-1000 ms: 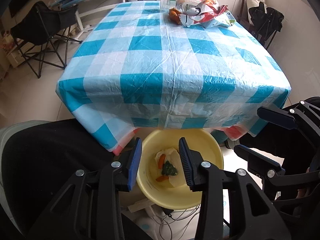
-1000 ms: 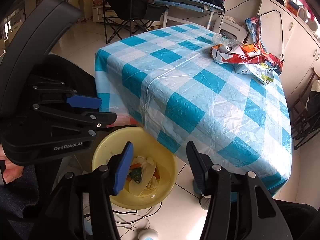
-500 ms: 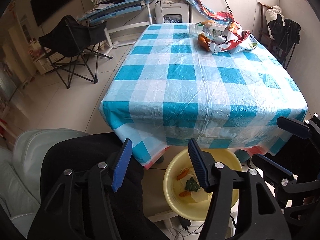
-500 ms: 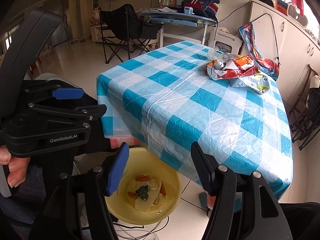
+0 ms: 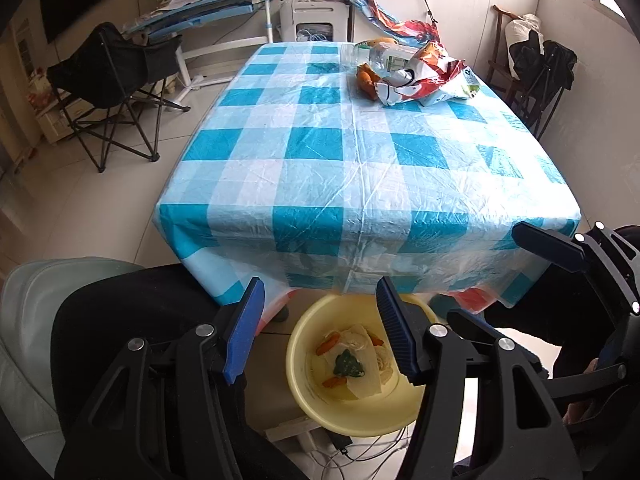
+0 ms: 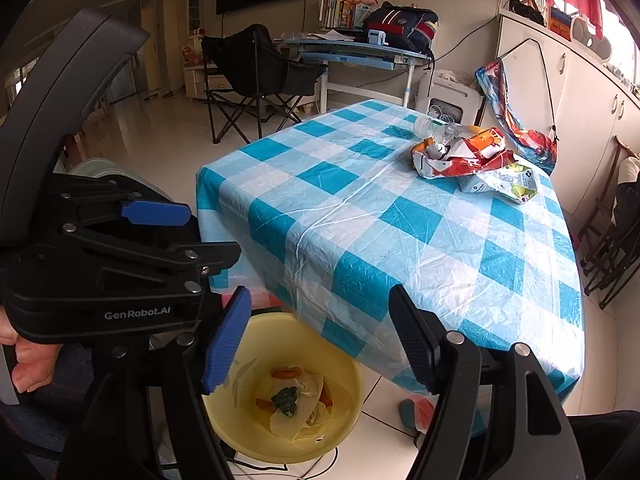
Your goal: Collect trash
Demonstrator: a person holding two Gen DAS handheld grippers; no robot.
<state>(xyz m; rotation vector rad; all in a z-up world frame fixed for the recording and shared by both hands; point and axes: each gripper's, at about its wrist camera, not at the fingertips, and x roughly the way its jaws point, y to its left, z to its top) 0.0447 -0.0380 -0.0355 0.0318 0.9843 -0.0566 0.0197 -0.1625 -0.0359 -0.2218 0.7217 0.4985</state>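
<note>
On the far end of the checked table [image 5: 360,184] lie crumpled snack bags [image 5: 424,76] [image 6: 464,156], a clear plastic bottle [image 5: 372,54] [image 6: 434,126] and an orange item [image 5: 365,78]. Below the table's near edge, a yellow basin [image 5: 304,392] [image 6: 352,400] on the floor holds paper scraps, carrot pieces and a green bit [image 5: 350,364] [image 6: 286,396]. My left gripper [image 5: 319,290] [image 6: 214,232] hangs open above the basin, holding nothing. Beside it my right gripper [image 6: 319,292] [image 5: 484,272] is opening its jaws, also with nothing between them.
A black folding chair [image 5: 116,76] and a desk [image 5: 208,12] stand on the tiled floor left of the table. Folded chairs [image 6: 612,248] lean at the right wall. A pale cushion [image 5: 28,320] and dark-clad legs are near me. Cables lie under the basin. A hand [image 6: 28,364] grips the left tool.
Both views have tilted up, showing more of the table and room; the basin sits lower in frame. Both pairs of jaws stand wider than a second ago.
</note>
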